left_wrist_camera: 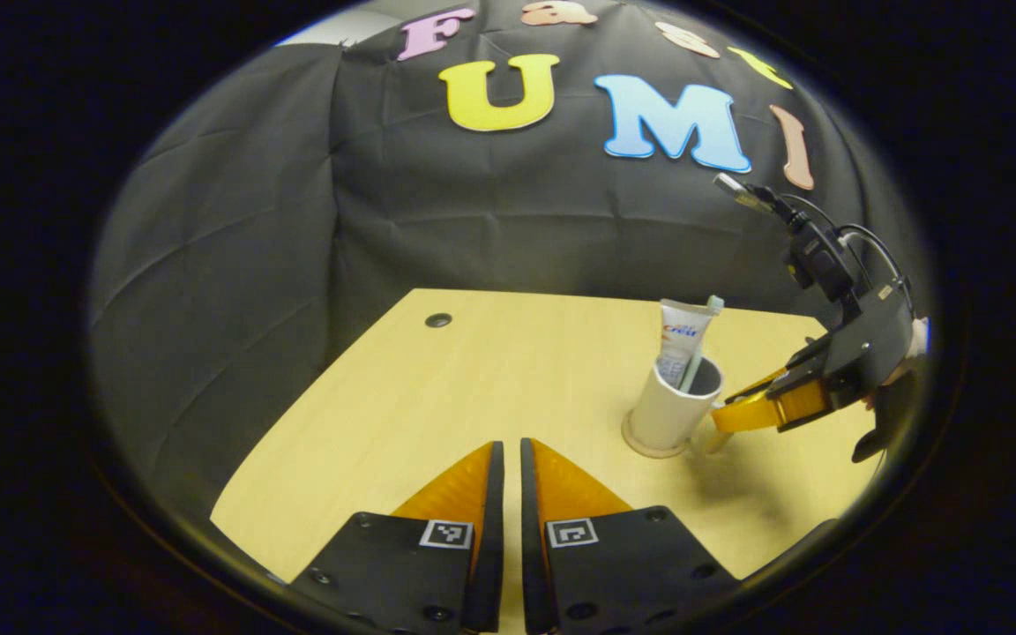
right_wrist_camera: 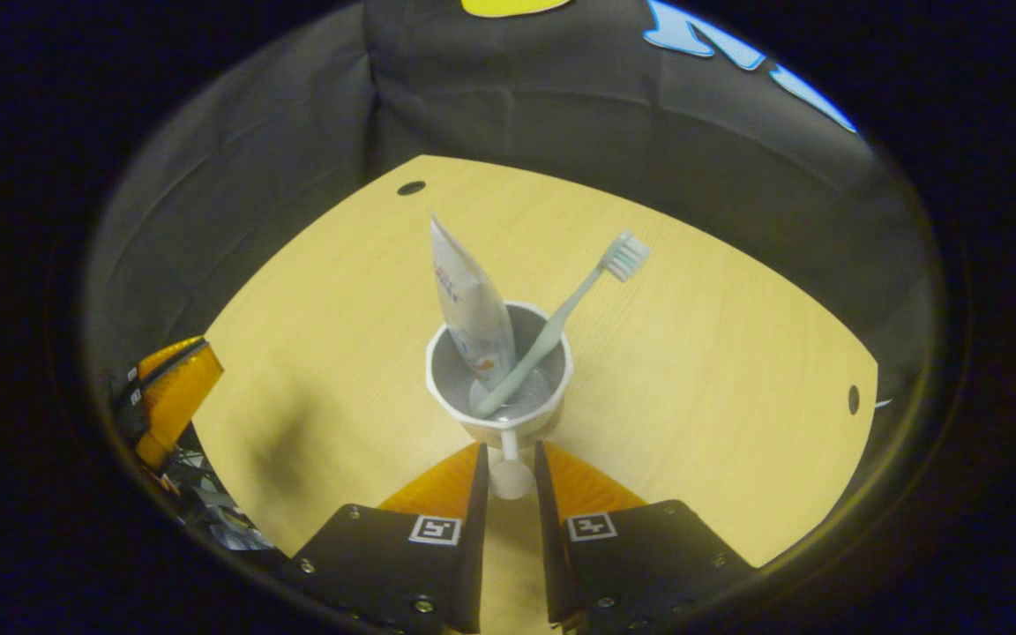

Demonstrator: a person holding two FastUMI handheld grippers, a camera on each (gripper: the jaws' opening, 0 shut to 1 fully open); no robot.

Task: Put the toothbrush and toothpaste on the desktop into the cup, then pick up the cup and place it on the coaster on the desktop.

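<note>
Right gripper view, toothbrush (right_wrist_camera: 552, 331) leaning (bristles up-right)

Some red and blue print on the toothpaste (left_wrist_camera: 681, 335), too blurry to read. Square black-and-white code marks on the left gripper (left_wrist_camera: 511, 444) and right gripper (right_wrist_camera: 509, 448).

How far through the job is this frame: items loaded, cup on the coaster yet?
Done: toothpaste and toothbrush stand in the cup, which sits on the coaster. In hand: the right gripper has its jaws on either side of the cup's handle. Left: letting go. The left gripper is shut, idle.
</note>
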